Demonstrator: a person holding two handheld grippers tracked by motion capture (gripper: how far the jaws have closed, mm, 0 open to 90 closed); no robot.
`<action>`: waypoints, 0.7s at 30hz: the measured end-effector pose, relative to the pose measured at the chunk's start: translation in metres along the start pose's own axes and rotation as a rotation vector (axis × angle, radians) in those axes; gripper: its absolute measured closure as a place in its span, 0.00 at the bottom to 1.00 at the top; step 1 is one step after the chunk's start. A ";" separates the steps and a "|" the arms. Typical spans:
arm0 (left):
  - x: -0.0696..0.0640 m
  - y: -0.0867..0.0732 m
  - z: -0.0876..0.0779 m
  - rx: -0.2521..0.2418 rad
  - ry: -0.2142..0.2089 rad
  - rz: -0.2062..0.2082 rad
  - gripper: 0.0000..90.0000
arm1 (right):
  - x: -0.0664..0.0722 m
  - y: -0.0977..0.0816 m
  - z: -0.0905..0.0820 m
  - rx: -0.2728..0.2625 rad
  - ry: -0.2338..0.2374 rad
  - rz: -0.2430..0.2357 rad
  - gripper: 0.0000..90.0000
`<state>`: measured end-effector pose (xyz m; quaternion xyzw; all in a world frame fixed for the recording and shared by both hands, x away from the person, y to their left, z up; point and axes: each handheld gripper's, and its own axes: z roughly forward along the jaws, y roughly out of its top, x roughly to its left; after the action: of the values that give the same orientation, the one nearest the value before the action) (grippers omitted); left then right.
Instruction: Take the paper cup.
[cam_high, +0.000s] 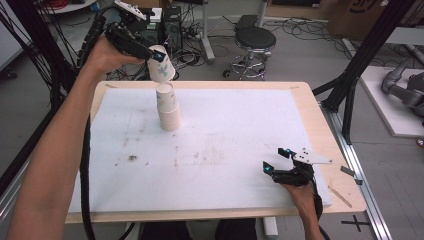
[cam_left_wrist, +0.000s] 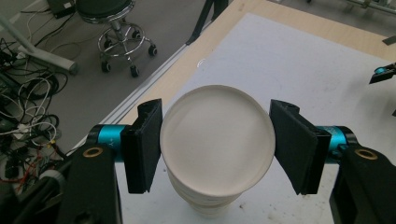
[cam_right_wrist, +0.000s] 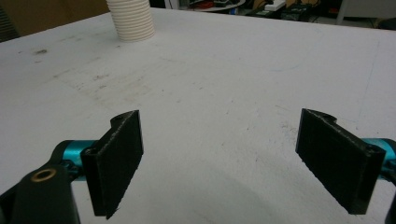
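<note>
Tongs first: my left gripper (cam_high: 155, 54) is clamping one paper cup (cam_high: 161, 64) by its sides — in the left gripper view both black pads (cam_left_wrist: 145, 144) are pressing against the cup's (cam_left_wrist: 217, 140) wall, with its flat white bottom facing the camera. I am holding that cup upside down in the air, just above the stack of cups (cam_high: 167, 109) that is standing on the white mat (cam_high: 240, 125) toward the far left of the table (cam_high: 325, 125). My right gripper (cam_high: 276, 161) is resting low over the near right part of the mat, its jaws standing wide apart with nothing between them.

Counting: one cup in the tongs, one stack under it — I am making out two or three nested rims, but cannot tell the exact number. One round stool (cam_high: 254, 40) is sitting on the floor beyond the table.

Writing: the held cup is showing a small bluish-green print, too blurred to read.
</note>
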<state>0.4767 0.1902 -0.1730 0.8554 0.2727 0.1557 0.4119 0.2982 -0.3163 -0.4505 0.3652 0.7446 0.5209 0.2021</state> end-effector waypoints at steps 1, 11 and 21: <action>-0.003 -0.002 -0.001 -0.017 -0.008 -0.005 0.41 | 0.000 0.000 0.000 -0.002 0.000 0.001 0.17; -0.056 -0.045 -0.009 -0.225 -0.117 0.036 0.41 | 0.000 0.000 -0.001 -0.007 0.002 -0.003 0.17; -0.095 -0.094 0.004 -0.360 -0.185 0.040 0.41 | -0.001 0.000 0.000 0.000 0.003 0.001 0.17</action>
<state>0.3703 0.1795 -0.2534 0.7838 0.1846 0.1310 0.5783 0.2987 -0.3167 -0.4506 0.3649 0.7448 0.5213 0.2008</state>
